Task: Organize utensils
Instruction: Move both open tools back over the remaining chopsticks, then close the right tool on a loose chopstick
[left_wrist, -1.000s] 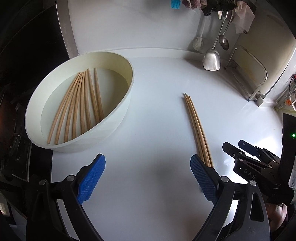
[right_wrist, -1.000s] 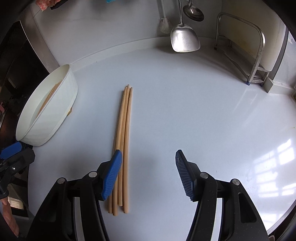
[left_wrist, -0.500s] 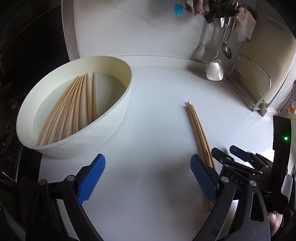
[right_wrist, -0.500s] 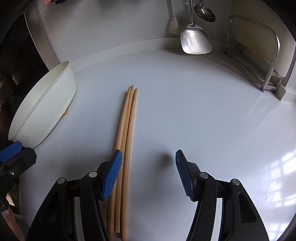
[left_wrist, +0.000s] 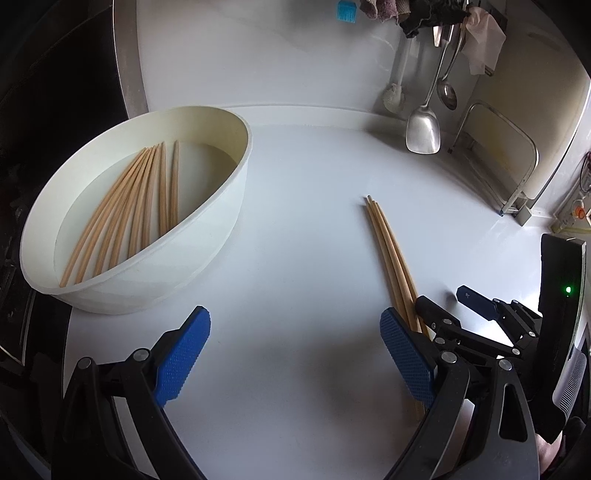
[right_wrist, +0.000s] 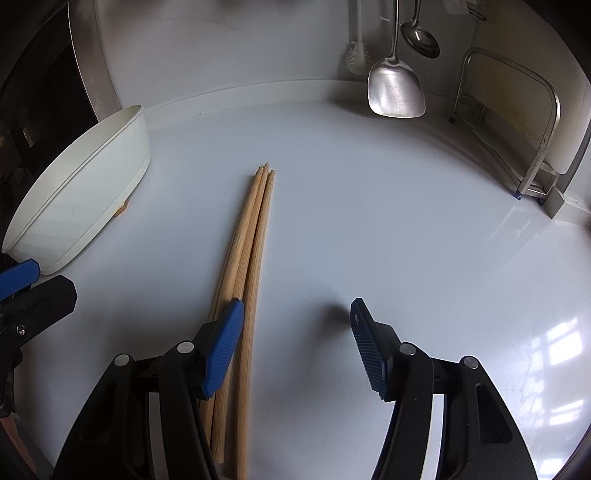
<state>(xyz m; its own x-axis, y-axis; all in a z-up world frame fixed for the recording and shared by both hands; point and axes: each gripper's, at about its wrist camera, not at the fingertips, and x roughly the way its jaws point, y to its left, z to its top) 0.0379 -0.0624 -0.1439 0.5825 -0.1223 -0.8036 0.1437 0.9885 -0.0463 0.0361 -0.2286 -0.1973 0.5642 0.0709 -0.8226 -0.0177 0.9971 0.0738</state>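
A kitchen corner with a white wall frames a glossy white tabletop (right_wrist: 369, 229), where window light reflects at the right edge. On the wall hang a steel spatula (right_wrist: 396, 90), a ladle (right_wrist: 421, 37) and a white brush (right_wrist: 356, 59); a metal rack (right_wrist: 532, 122) stands in the right corner. At the left sits a white oval basin (left_wrist: 218, 221), and inside it lies a fan of wooden chopsticks (left_wrist: 136, 206), resting on its floor with their far ends close together. Well apart from the basin, a loose bundle of chopsticks (right_wrist: 251, 236) lies flat on the tabletop, side by side and touching. The right gripper (right_wrist: 297, 325) hangs low over the near end of this bundle with its jaws spread and nothing between the pads; its left blue pad (right_wrist: 223, 343) sits over the sticks, though contact cannot be judged. The left gripper (left_wrist: 295, 350) is likewise released and empty, poised over bare tabletop between the basin and the bundle.
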